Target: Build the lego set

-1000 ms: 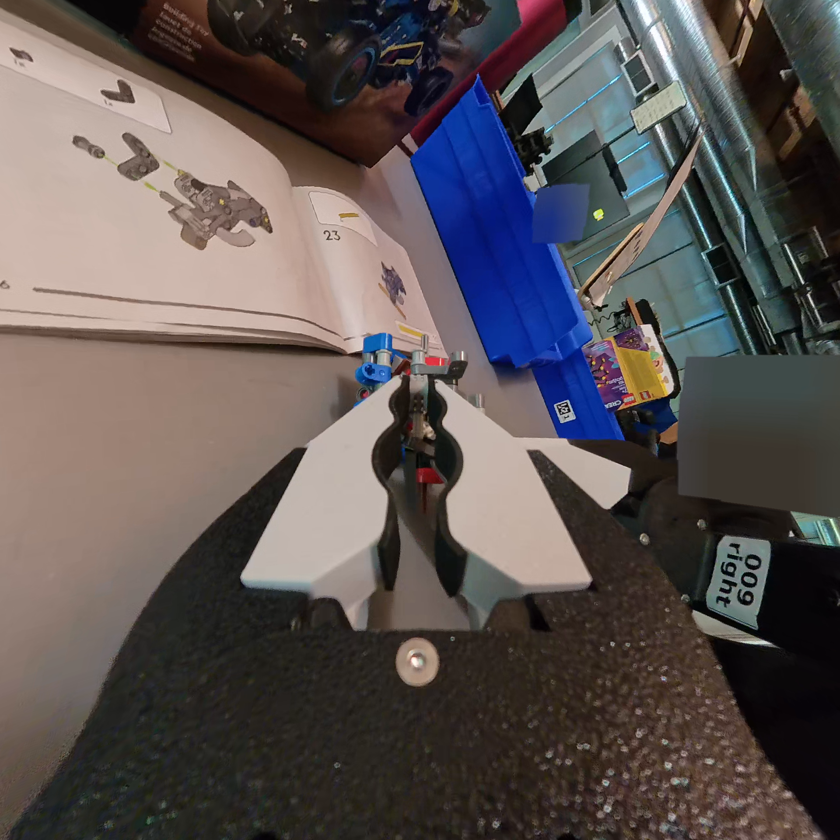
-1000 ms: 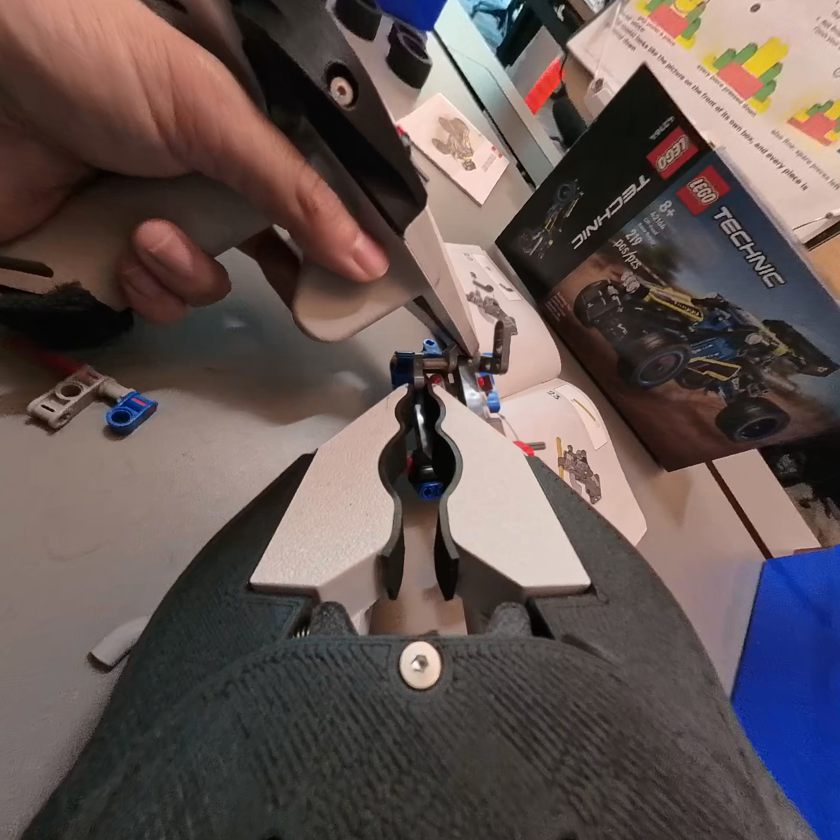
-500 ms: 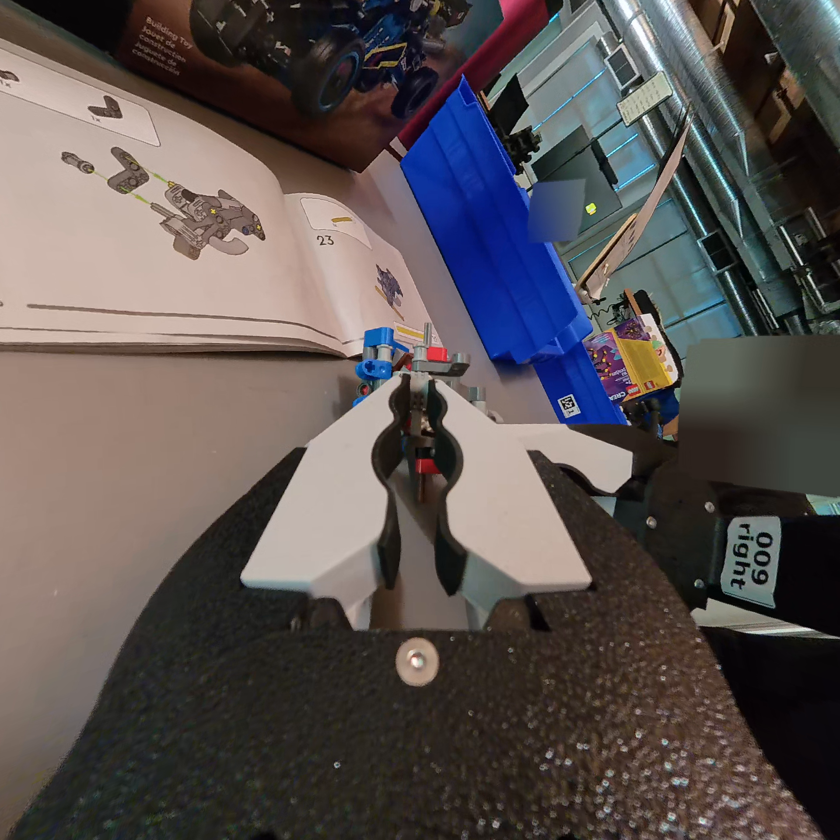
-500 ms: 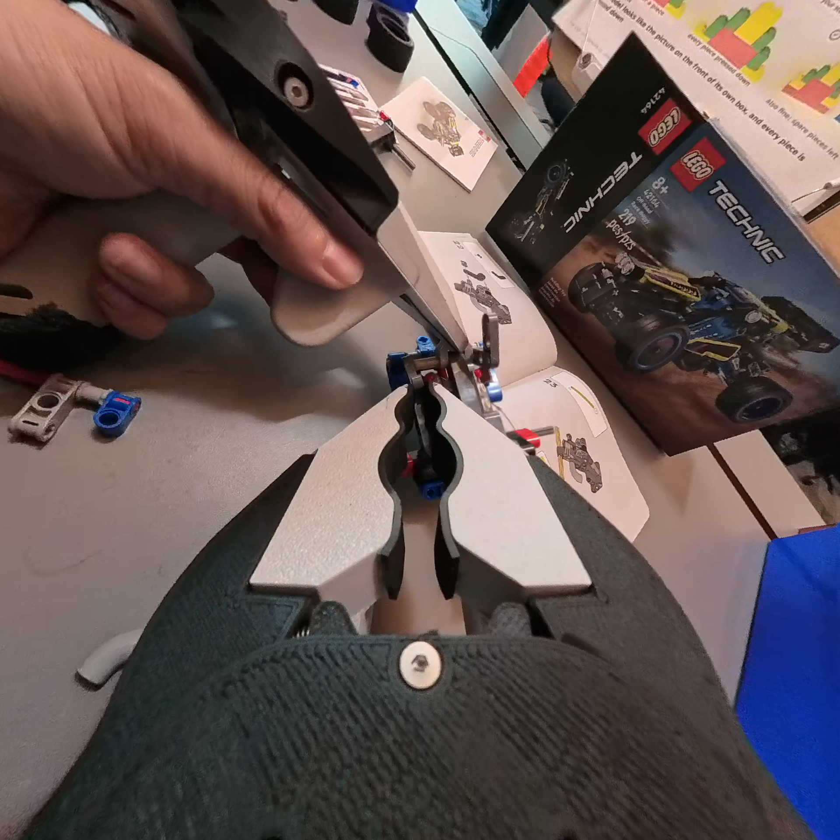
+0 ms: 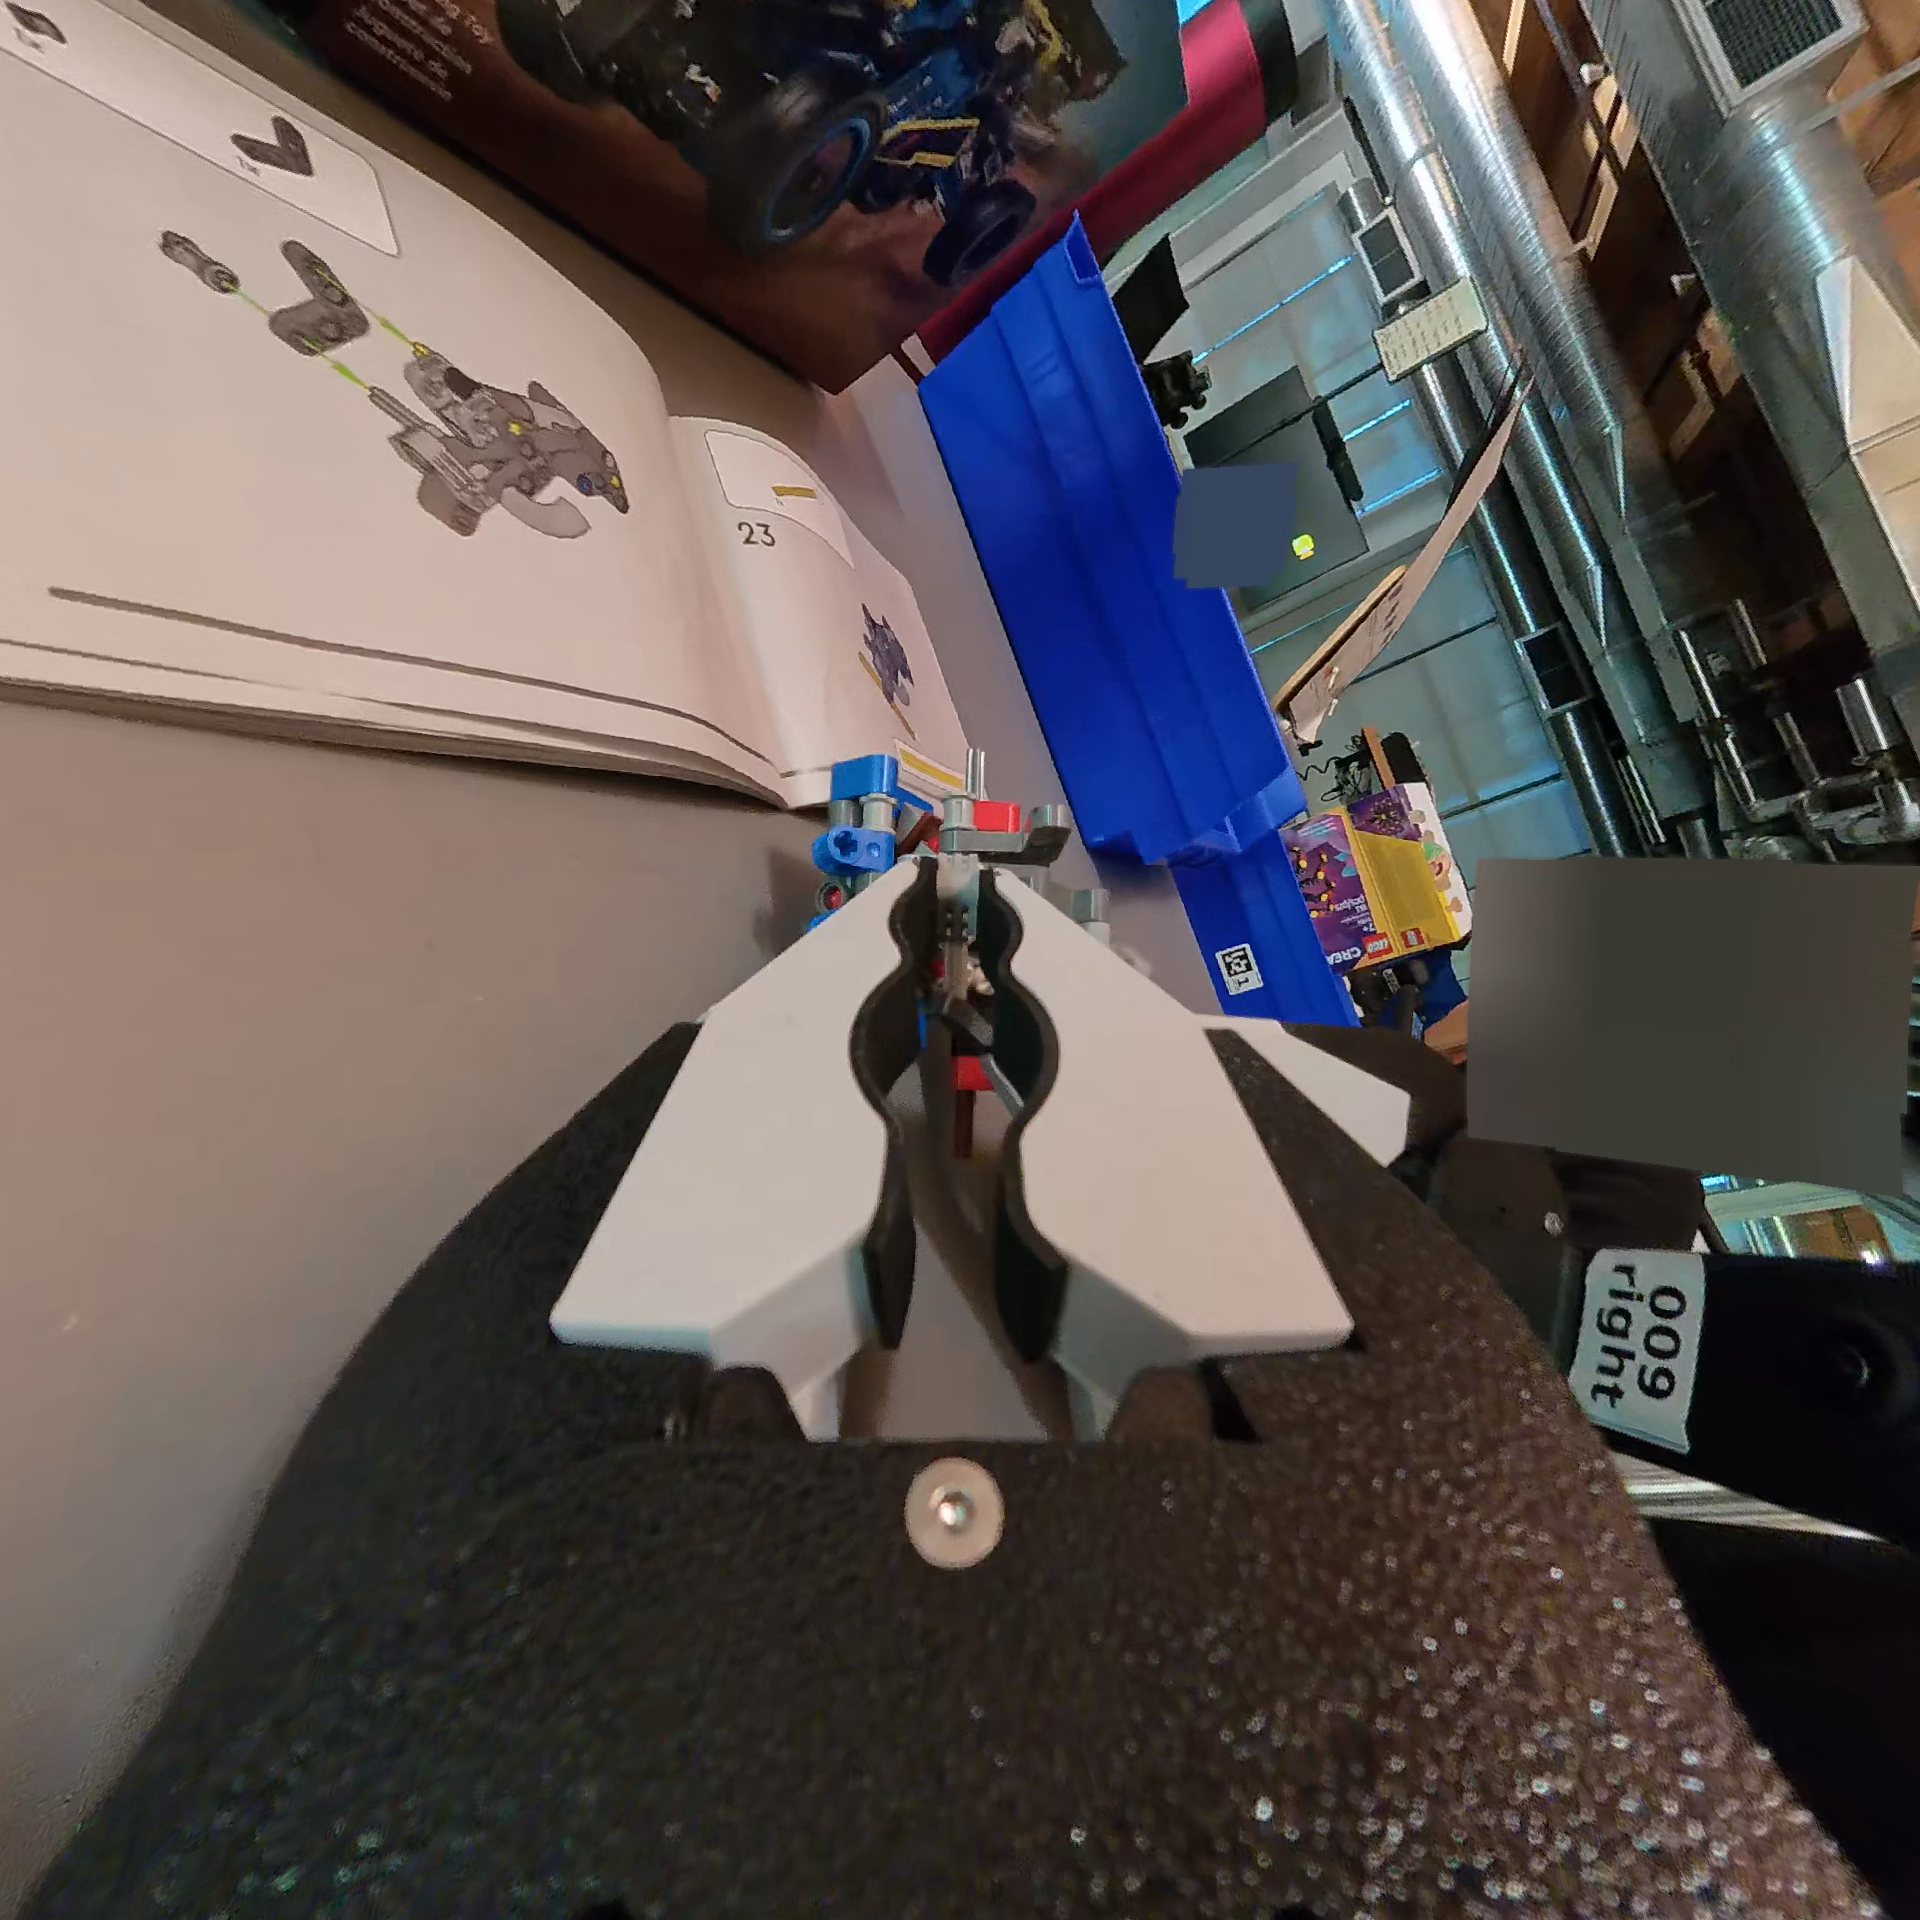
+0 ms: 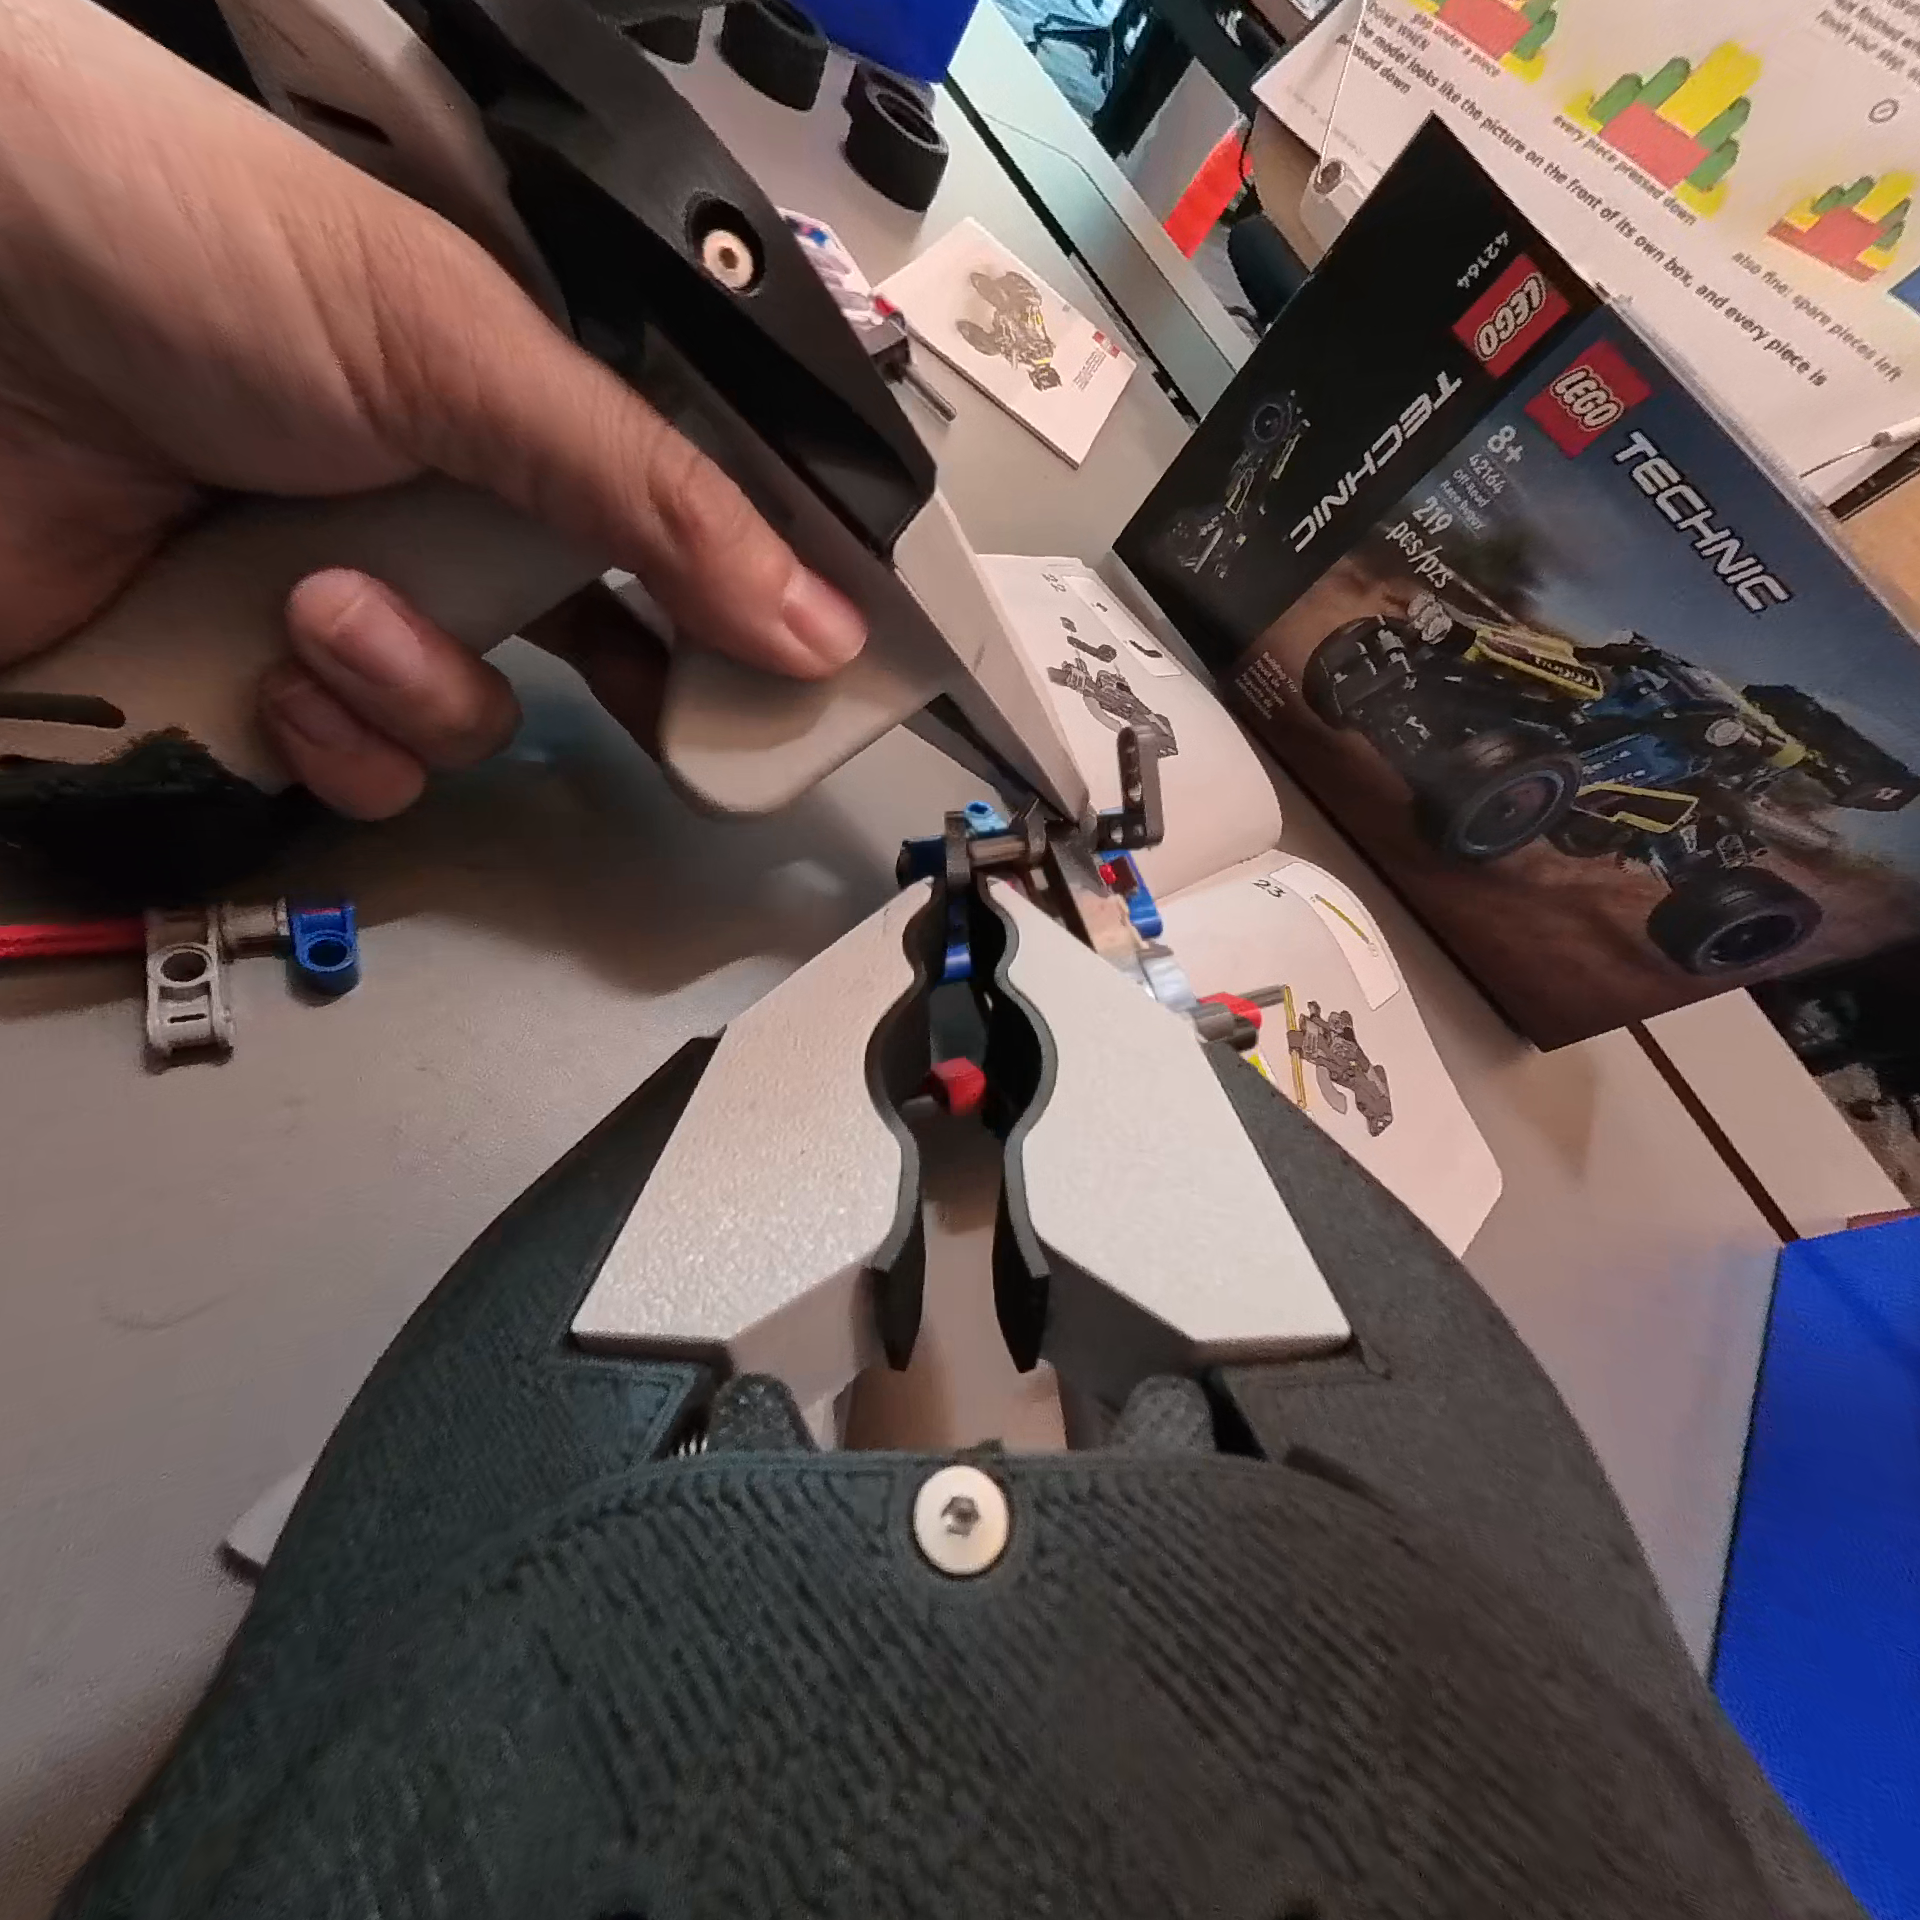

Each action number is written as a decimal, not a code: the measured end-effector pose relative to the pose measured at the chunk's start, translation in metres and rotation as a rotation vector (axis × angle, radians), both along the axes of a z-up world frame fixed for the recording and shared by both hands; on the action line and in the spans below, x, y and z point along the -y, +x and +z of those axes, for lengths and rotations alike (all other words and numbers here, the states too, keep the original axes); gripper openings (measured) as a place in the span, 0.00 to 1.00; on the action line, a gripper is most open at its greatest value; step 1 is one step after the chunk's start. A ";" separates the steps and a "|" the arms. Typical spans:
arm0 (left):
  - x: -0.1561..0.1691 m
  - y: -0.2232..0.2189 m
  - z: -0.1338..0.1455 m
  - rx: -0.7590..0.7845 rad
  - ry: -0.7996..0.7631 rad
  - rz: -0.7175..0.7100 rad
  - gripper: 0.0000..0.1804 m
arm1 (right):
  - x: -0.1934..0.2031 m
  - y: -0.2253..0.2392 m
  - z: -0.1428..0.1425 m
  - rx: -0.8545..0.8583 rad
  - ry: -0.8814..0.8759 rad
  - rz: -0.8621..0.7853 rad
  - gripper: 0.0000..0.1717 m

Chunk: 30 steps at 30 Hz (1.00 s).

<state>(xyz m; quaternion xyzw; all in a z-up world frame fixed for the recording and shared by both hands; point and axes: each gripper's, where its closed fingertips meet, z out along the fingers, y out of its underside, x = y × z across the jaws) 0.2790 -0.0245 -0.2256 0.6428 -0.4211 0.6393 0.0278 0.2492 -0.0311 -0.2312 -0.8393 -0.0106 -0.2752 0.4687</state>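
The right gripper (image 6: 961, 894) reaches forward low over the grey table (image 6: 312, 1195), its fingers closed narrow on the near end of a small grey, blue and red plastic brick assembly (image 6: 1023, 847). From the left, the left gripper (image 6: 1070, 805) slants down to the same assembly, closed narrow on its far part; a hand (image 6: 343, 416) wraps its handle, forefinger stretched along the grey trigger. In the left wrist view the assembly (image 5: 940, 831) sits at the fingertips. Left on the table lies a grey-and-blue connector piece (image 6: 244, 951). Just beyond the assembly lies an open white instruction booklet (image 6: 1340, 1039), then a dark printed cardboard box (image 6: 1558, 665). Far right stands a blue plastic bin (image 5: 1091, 582).
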 end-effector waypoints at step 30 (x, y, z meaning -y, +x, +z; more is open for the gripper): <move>0.001 0.002 -0.011 -0.057 0.047 -0.013 0.02 | 0.007 0.007 -0.010 -0.128 -0.023 -0.033 0.01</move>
